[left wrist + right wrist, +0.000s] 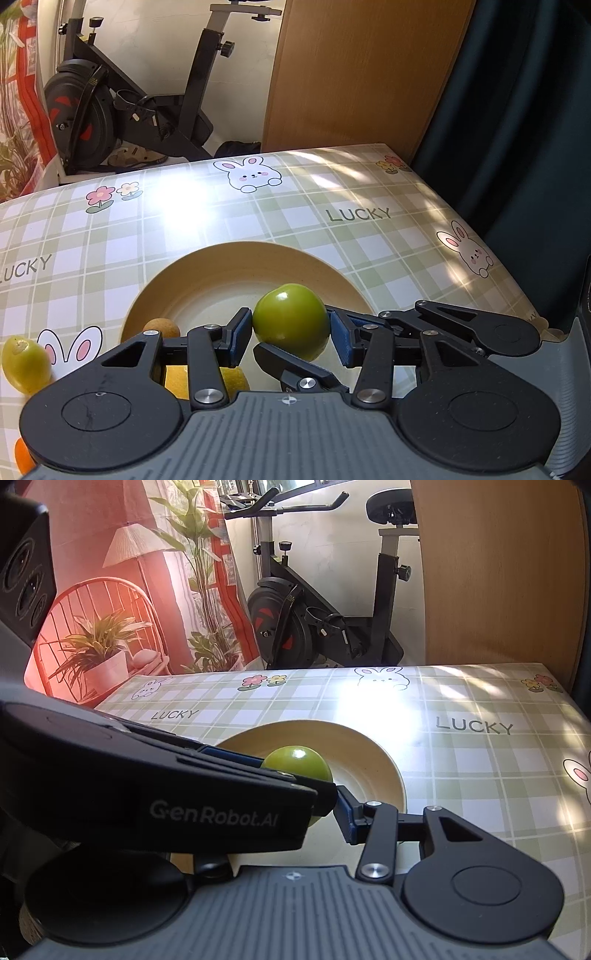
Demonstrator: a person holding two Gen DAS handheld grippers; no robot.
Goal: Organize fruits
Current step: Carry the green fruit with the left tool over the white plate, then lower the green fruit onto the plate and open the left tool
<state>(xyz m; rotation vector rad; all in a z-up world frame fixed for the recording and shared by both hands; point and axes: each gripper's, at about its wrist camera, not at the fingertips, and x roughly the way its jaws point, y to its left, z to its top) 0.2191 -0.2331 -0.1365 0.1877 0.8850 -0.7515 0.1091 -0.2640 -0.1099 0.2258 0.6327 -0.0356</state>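
Left claw (291,326) clamps green fruit (291,321) above plate (207,269); right claw's (295,812) state seems unclear.

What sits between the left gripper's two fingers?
A green round fruit, pinched between the blue fingers above the yellow plate, per the left wrist view.

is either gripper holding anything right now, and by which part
The left gripper holds a round green fruit by its two opposite sides, above the beige plate. The right gripper's hold cannot be told.
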